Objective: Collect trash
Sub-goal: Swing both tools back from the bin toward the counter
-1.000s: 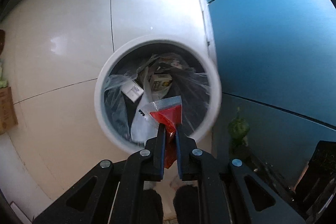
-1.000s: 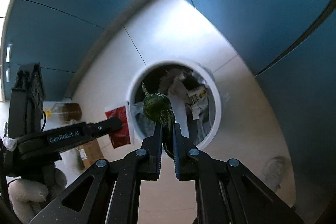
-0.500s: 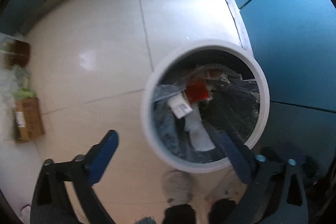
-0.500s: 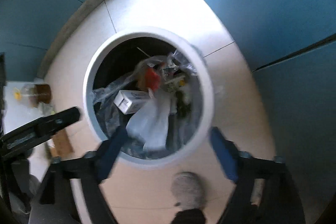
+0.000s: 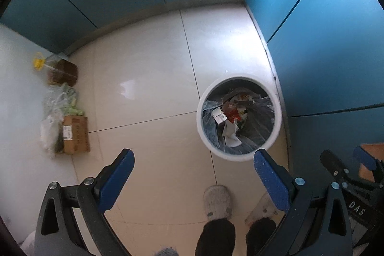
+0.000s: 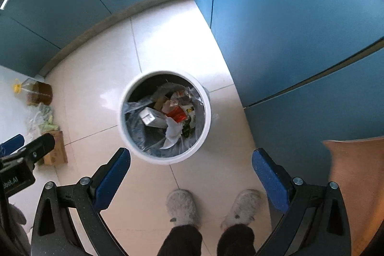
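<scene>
A round white trash bin [image 5: 237,157] [image 6: 122,119] with a clear liner stands on the tiled floor by the blue cabinets, far below both grippers. In it lie a red packet [image 5: 231,115] [image 6: 177,115], a white carton [image 5: 219,116] [image 6: 150,117], white plastic and a dark green scrap [image 6: 186,130]. My left gripper [image 5: 194,153] points straight down with its jaws wide and empty, the bin off to the right of its centre. My right gripper [image 6: 190,152] also points down above the bin's near rim; its jaws are still opening and nothing is between them.
Blue cabinet doors [image 6: 288,28] close in the back and right. Against the left wall sit a cardboard box [image 5: 75,134], plastic bags [image 5: 58,100] and an oil bottle [image 5: 61,71]. A person's grey slippers [image 6: 182,208] stand near the bin. A tan surface [image 6: 355,184] is at the right.
Both grippers let go: the red packet and the green scrap dropped into the bin. Both jaws went from shut to wide open, and both hands rose well above the bin.
</scene>
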`<action>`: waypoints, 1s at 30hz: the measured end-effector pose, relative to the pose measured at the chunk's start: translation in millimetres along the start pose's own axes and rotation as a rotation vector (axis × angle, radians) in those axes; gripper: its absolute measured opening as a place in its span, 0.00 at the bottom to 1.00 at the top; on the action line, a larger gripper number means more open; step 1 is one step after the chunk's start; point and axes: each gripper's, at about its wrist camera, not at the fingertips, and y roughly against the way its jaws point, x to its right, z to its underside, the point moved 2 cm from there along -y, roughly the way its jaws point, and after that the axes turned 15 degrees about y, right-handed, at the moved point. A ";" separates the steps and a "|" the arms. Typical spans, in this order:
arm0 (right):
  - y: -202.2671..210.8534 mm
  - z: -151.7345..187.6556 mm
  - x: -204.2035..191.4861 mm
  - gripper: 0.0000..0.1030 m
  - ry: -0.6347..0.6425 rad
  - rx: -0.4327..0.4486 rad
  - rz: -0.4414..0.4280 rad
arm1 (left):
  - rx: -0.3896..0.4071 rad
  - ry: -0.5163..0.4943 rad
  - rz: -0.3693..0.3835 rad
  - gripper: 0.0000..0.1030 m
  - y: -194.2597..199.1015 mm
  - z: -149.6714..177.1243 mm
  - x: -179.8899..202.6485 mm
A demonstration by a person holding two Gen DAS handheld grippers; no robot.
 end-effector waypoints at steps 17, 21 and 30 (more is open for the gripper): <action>284.9 42.6 -13.5 0.99 0.060 0.150 -0.051 | 0.120 0.012 0.061 0.99 230.6 55.6 -13.6; 331.1 54.2 -15.3 0.99 0.077 0.194 -0.078 | 0.141 0.000 0.059 0.99 264.7 65.3 -13.4; 392.5 80.1 55.1 0.99 -0.122 0.302 -0.181 | 0.322 -0.062 -0.003 0.99 347.1 65.4 33.6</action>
